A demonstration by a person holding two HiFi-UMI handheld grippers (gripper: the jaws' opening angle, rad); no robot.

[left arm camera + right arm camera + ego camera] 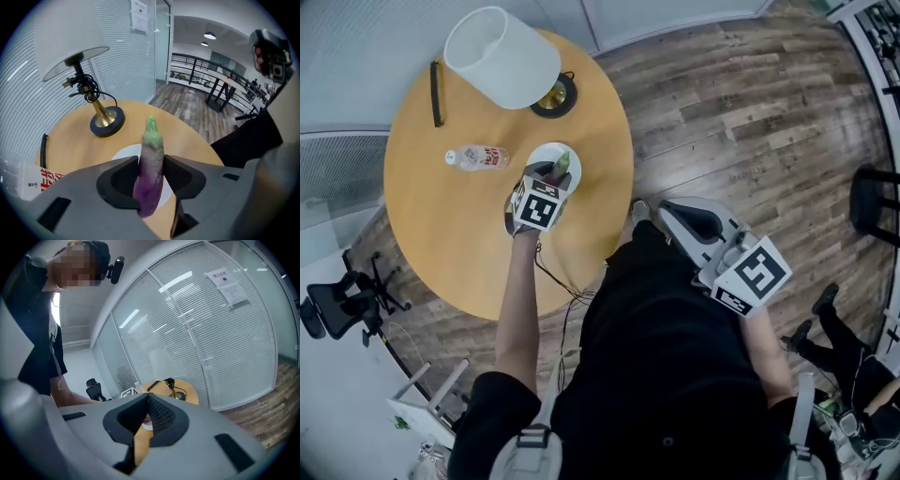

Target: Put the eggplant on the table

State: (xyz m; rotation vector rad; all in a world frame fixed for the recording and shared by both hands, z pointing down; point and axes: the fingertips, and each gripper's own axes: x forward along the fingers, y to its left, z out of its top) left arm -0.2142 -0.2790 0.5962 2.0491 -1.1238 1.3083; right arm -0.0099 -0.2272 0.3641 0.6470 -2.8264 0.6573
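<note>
Overhead, we see the left gripper (555,173) holding the eggplant (563,163) above the white plate (536,153) on the round surface (441,234); we judge that lowering and release remain. In the left gripper view, the fingers are clamped on its purple body, with its long axis running along them and its green end pointing toward the lamp (70,47). In the right gripper view, the right gripper (147,397) has its fingers together and holds nothing.

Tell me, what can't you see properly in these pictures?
Lower end of the eggplant: left gripper view, behind the left tongs holding it.
Whether it touches the white plate: tongs cover most of it, both views.
Words on the bottle: head view, too small.
Dark strip on the table: head view, too small to name.
</note>
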